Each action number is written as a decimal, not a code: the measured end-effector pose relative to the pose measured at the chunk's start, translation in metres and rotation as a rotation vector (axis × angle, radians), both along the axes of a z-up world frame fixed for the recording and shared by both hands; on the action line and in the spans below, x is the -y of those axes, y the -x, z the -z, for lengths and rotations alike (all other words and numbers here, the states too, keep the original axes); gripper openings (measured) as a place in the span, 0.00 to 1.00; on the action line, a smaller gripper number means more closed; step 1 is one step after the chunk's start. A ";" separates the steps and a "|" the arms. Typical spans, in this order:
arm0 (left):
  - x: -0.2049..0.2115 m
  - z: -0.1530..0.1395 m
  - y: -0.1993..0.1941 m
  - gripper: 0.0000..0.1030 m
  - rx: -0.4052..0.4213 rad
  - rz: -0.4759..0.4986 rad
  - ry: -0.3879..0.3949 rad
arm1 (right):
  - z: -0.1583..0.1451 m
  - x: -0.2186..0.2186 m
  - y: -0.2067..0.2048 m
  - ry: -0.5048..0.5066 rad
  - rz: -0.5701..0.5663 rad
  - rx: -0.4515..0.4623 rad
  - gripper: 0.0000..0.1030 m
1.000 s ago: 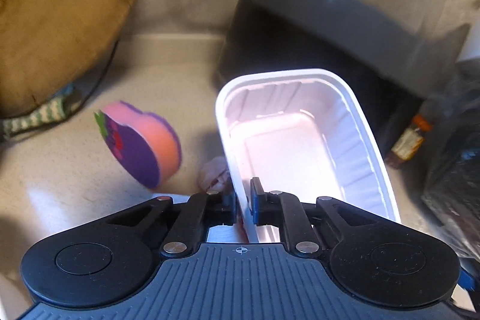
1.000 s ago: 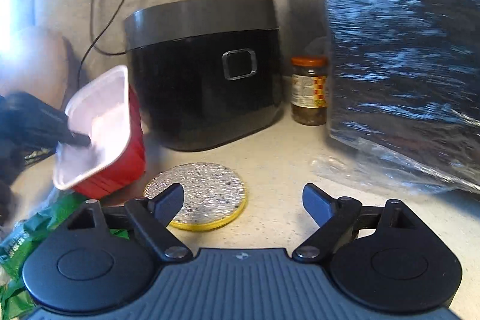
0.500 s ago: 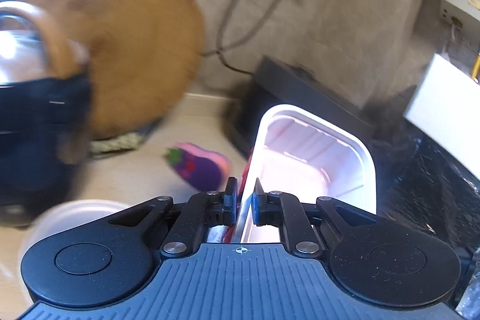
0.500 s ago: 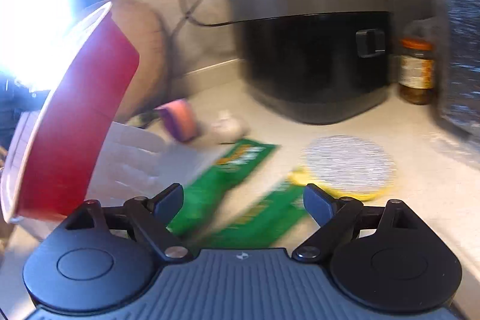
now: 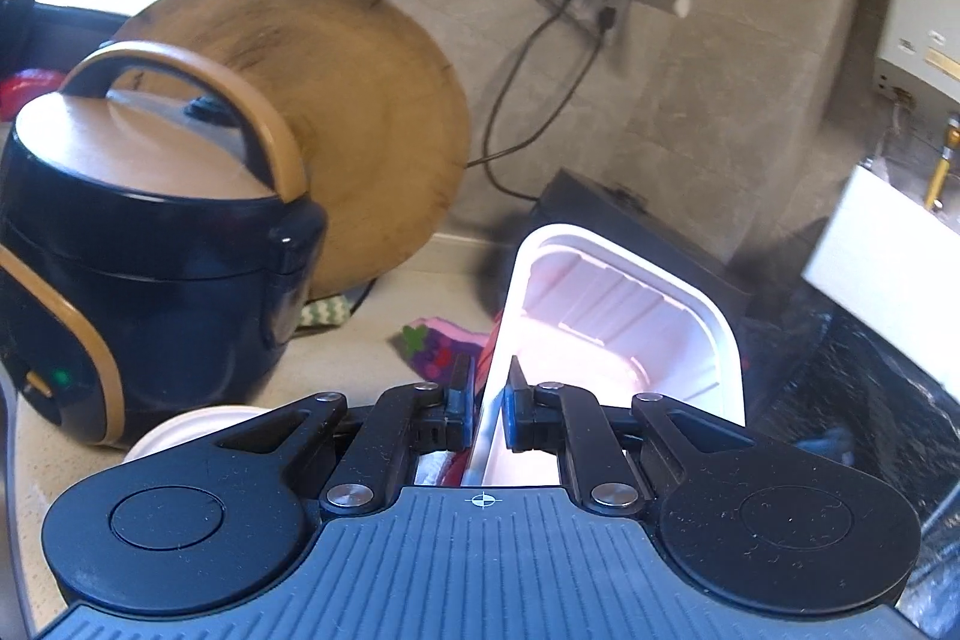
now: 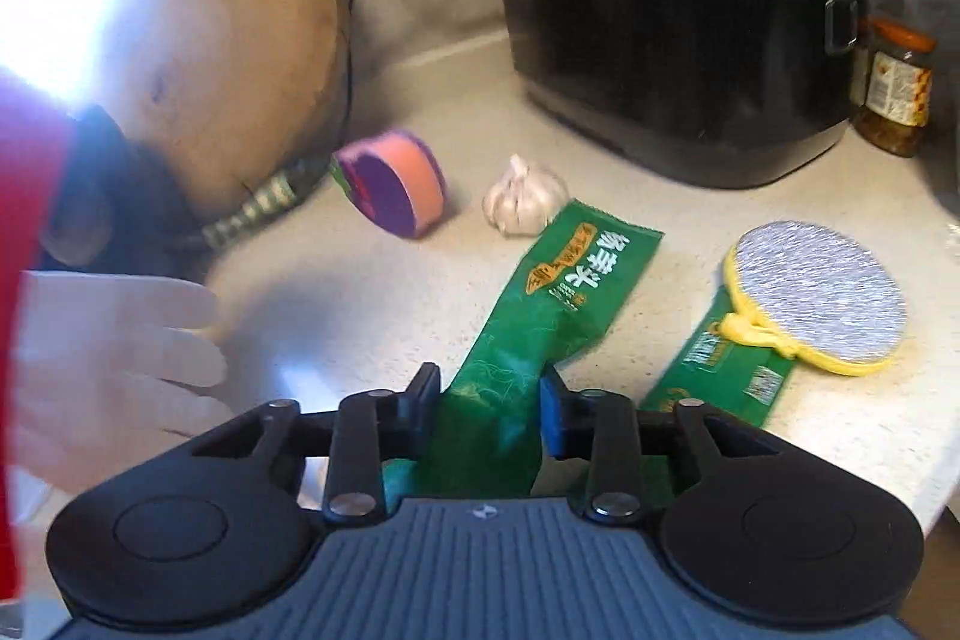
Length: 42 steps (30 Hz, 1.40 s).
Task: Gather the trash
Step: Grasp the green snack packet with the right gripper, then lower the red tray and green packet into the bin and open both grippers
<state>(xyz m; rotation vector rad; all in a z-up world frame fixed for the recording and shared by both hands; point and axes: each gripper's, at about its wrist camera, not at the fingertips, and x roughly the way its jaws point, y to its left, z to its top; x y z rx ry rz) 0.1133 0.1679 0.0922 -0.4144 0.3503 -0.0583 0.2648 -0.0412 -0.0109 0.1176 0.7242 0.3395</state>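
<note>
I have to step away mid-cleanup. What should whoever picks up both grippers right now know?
Left gripper: shut on the rim of the white-lined red tray, held up off the counter.
Right gripper: jaws closing around the nearer green wrapper; grip not confirmed.
Second green wrapper lies partly under the yellow-edged scrub pad.
Done: tray picked up.
Left: secure the first wrapper, collect the second; leave the garlic and sponge.
</note>
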 end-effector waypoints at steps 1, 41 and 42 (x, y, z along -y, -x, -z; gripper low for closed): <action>0.004 -0.001 0.003 0.12 0.008 0.009 -0.009 | -0.005 0.006 0.007 -0.011 0.003 0.022 0.31; 0.342 0.417 -0.059 0.09 -0.706 0.554 -0.141 | 0.200 0.250 0.274 0.169 0.428 -0.120 0.19; 0.339 0.420 -0.060 0.09 -0.711 0.564 -0.143 | 0.205 0.253 0.269 0.157 0.426 -0.137 0.19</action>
